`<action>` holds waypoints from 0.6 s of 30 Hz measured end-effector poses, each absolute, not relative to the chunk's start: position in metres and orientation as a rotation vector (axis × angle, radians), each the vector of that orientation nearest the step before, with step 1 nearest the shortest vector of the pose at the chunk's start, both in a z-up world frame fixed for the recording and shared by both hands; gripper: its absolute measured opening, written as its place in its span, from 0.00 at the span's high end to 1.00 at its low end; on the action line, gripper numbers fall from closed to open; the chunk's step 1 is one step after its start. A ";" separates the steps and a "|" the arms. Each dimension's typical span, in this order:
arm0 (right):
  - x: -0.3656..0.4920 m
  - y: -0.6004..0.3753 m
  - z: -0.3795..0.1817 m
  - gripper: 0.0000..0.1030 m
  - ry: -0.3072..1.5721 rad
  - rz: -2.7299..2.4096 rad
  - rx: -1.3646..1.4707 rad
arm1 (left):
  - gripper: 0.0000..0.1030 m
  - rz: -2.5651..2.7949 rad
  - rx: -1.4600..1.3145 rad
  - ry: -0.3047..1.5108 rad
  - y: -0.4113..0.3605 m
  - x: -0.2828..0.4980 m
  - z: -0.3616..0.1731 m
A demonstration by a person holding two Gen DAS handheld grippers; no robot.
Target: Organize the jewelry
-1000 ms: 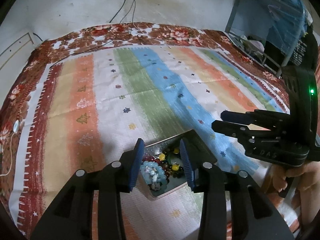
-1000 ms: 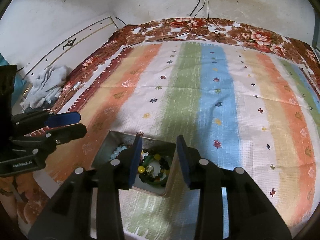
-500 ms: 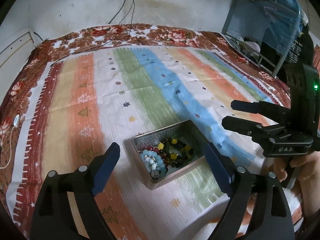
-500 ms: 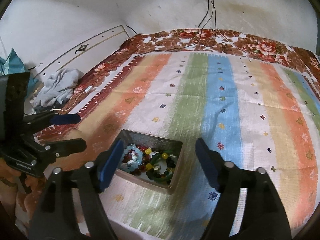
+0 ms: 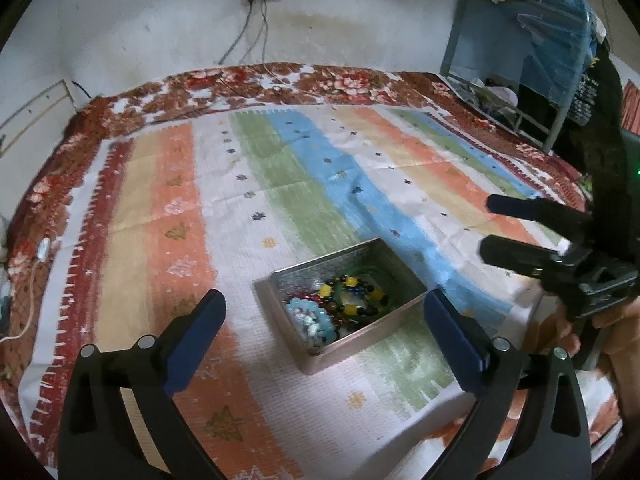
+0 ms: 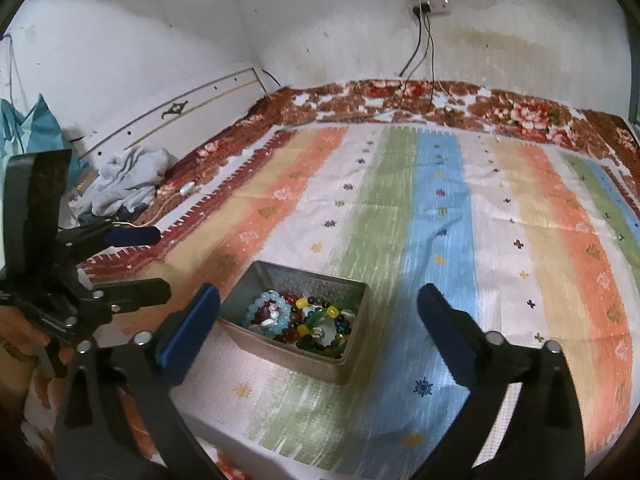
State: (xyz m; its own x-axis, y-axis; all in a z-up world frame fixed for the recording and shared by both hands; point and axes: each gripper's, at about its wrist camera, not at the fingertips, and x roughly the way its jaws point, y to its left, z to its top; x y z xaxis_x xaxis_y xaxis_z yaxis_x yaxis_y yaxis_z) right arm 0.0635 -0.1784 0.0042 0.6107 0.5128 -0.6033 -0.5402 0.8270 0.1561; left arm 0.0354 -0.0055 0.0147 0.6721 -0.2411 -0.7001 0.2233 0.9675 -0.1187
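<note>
A small silver metal tin (image 5: 356,344) sits on the striped cloth near its front edge; it also shows in the right wrist view (image 6: 344,368). Inside lie bead bracelets: a light blue one (image 5: 310,316) (image 6: 264,312), plus dark, yellow and green beads (image 5: 354,296) (image 6: 324,328). My left gripper (image 5: 324,336) is wide open, above and in front of the tin, empty. My right gripper (image 6: 318,328) is wide open too, empty, with the tin between its fingers in view. Each gripper shows in the other's view, at the right (image 5: 516,228) and at the left (image 6: 148,268).
The striped cloth (image 5: 304,184) covers a bed with a floral blanket (image 5: 280,84) beneath. A white wall with a power strip and cables (image 6: 428,4) is behind. A grey cloth heap (image 6: 128,180) lies at the left; a blue rack (image 5: 532,40) stands at the right.
Both grippers have opened from narrow to wide and pulled back and up from the tin. The tin and its beads have stayed in place.
</note>
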 end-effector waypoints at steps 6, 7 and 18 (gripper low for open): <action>0.052 -0.183 0.002 0.05 0.645 0.584 -0.064 | 0.05 -0.235 -0.020 0.761 -0.004 0.028 0.014; 0.051 -0.184 0.002 0.05 0.640 0.584 -0.062 | 0.06 -0.234 -0.012 0.754 -0.005 0.027 0.014; 0.053 -0.185 -0.003 0.05 0.636 0.583 -0.059 | 0.06 -0.258 0.102 0.682 -0.031 0.012 0.017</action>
